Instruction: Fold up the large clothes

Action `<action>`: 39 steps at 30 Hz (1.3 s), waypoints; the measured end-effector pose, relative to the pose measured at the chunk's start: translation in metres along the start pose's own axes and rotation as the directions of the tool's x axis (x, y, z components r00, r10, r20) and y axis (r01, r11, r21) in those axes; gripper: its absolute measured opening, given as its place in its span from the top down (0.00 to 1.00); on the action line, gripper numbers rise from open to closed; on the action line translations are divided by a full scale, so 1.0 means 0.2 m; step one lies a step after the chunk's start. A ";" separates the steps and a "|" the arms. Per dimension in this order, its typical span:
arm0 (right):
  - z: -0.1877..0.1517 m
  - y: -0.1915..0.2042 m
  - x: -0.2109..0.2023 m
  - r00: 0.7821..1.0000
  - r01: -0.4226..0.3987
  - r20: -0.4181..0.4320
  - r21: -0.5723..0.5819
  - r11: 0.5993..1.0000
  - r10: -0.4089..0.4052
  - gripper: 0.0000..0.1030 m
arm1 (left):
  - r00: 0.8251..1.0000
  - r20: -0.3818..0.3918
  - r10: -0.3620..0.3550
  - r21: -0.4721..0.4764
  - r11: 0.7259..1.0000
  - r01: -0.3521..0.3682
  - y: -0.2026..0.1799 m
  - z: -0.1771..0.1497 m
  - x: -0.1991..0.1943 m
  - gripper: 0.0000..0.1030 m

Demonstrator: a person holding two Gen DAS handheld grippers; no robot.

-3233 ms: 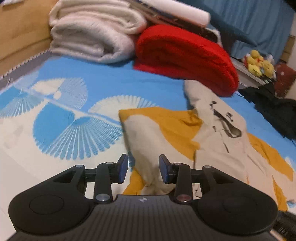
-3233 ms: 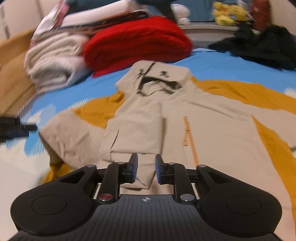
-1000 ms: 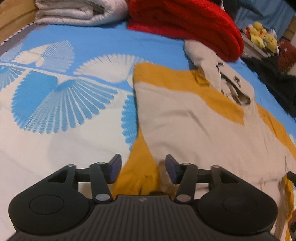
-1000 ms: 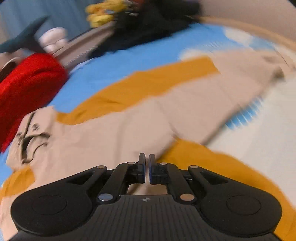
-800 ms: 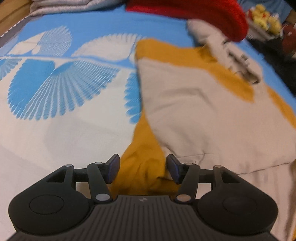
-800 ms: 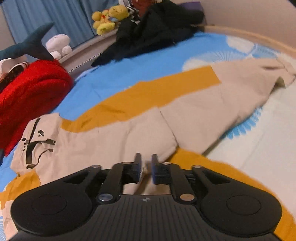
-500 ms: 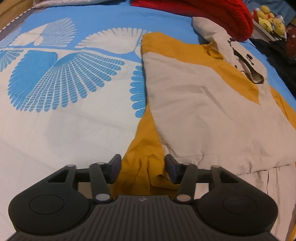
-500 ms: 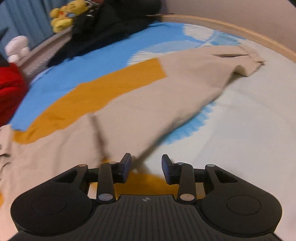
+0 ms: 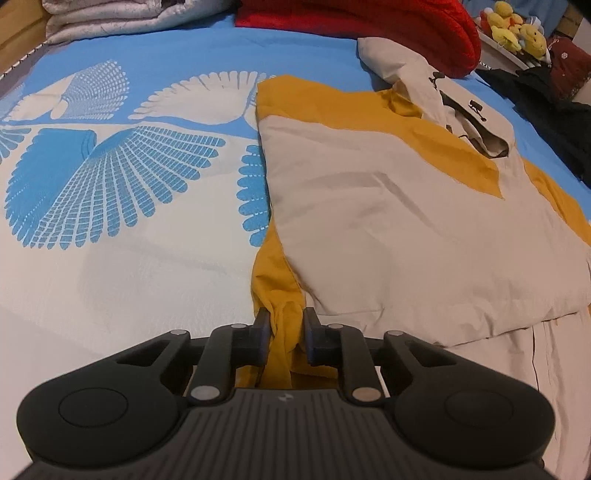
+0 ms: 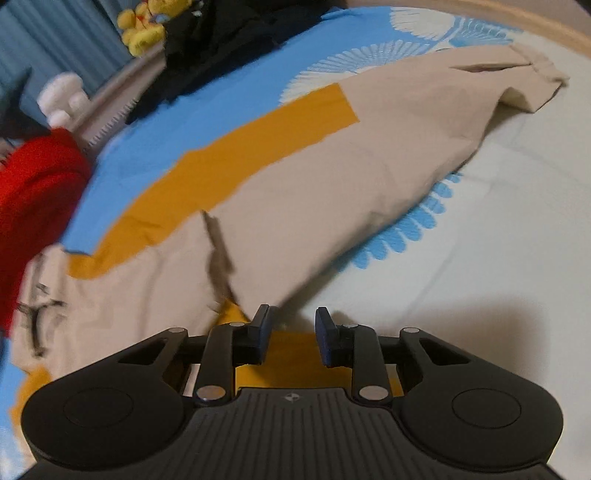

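Note:
A beige and mustard hooded jacket (image 9: 388,206) lies on the bed, its left sleeve folded over the body. My left gripper (image 9: 284,332) is shut on a bunched mustard fold (image 9: 282,321) at the jacket's near left edge. In the right wrist view the jacket's other sleeve (image 10: 369,177) stretches out to the far right, cuff (image 10: 532,79) near the bed's edge. My right gripper (image 10: 291,332) is open and empty, low over the jacket's mustard edge (image 10: 291,343) where it meets the sheet.
A blue and white patterned sheet (image 9: 110,192) covers the bed. A red blanket (image 9: 369,22) and grey bedding (image 9: 122,14) lie at the head. Black clothes (image 10: 221,40) and yellow plush toys (image 10: 144,26) sit along the far side. A wooden bed rim (image 10: 517,14) runs at right.
My left gripper has closed on the mustard fold it was straddling. My right gripper has opened and swung right toward the spread sleeve.

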State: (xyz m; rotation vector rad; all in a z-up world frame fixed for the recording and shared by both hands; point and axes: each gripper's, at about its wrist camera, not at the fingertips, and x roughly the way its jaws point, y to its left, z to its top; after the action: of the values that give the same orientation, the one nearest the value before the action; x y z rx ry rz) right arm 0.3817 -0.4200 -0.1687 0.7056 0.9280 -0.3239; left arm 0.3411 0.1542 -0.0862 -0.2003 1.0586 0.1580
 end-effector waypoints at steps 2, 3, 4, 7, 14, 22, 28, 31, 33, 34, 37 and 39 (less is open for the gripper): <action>0.02 0.00 -0.01 1.000 -0.025 0.004 0.011 1.000 0.025 0.69 | 1.000 0.008 0.001 -0.008 1.000 -0.001 0.01 0.01 0.00 0.84; 0.03 -0.01 -0.01 0.999 -0.035 0.009 0.015 0.999 0.035 0.66 | 1.000 0.011 0.002 -0.012 1.000 -0.002 0.02 0.01 -0.01 0.85; 0.03 -0.01 -0.01 0.999 -0.046 0.010 0.018 0.999 0.046 0.65 | 1.000 0.012 0.003 -0.015 1.000 -0.003 0.03 0.01 -0.01 0.86; 0.03 0.01 0.03 0.996 -0.082 -0.032 0.009 0.997 0.082 0.64 | 1.000 0.005 0.007 -0.002 1.000 -0.007 0.02 0.02 -0.01 0.84; -0.03 0.10 0.06 0.998 -0.037 -0.056 -0.142 0.989 0.029 0.84 | 1.000 -0.021 0.006 -0.006 1.000 -0.006 0.04 0.02 0.02 0.70; -0.05 0.08 0.02 1.000 0.005 -0.007 -0.148 0.989 -0.006 0.98 | 0.999 0.037 0.012 0.026 1.000 -0.013 0.00 0.03 0.00 0.89; -0.07 0.03 -0.06 0.982 0.191 0.048 -0.169 0.967 -0.185 1.00 | 0.998 0.044 0.049 0.106 0.993 -0.054 -0.03 0.04 0.00 0.89; -0.05 -0.09 -0.05 0.987 0.156 -0.022 -0.083 0.984 -0.158 1.00 | 0.997 0.039 0.063 0.119 0.991 -0.067 -0.01 0.04 -0.01 0.89; -0.04 -0.12 -0.08 0.998 0.059 -0.035 -0.008 0.998 -0.060 0.97 | 0.997 0.037 0.068 0.100 0.992 -0.072 0.02 0.03 -0.02 0.89; -0.04 -0.11 -0.10 0.999 0.029 -0.015 -0.009 1.000 -0.030 0.97 | 0.997 0.041 0.061 0.075 0.995 -0.064 0.03 0.04 -0.03 0.89; -0.02 -0.07 -0.15 0.998 -0.050 0.028 -0.036 0.998 0.051 0.78 | 0.996 0.060 0.063 0.033 0.997 -0.065 0.02 0.04 -0.08 0.83; -0.03 -0.05 -0.12 0.997 -0.079 -0.015 -0.067 0.995 0.078 0.59 | 0.994 0.077 0.079 0.055 0.995 -0.083 -0.02 0.04 -0.11 0.62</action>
State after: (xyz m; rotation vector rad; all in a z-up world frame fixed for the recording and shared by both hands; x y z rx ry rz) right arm 0.3590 -0.4248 -0.1551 0.6811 0.9164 -0.2180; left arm 0.3376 0.1515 -0.0635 -0.0985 0.9962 0.2061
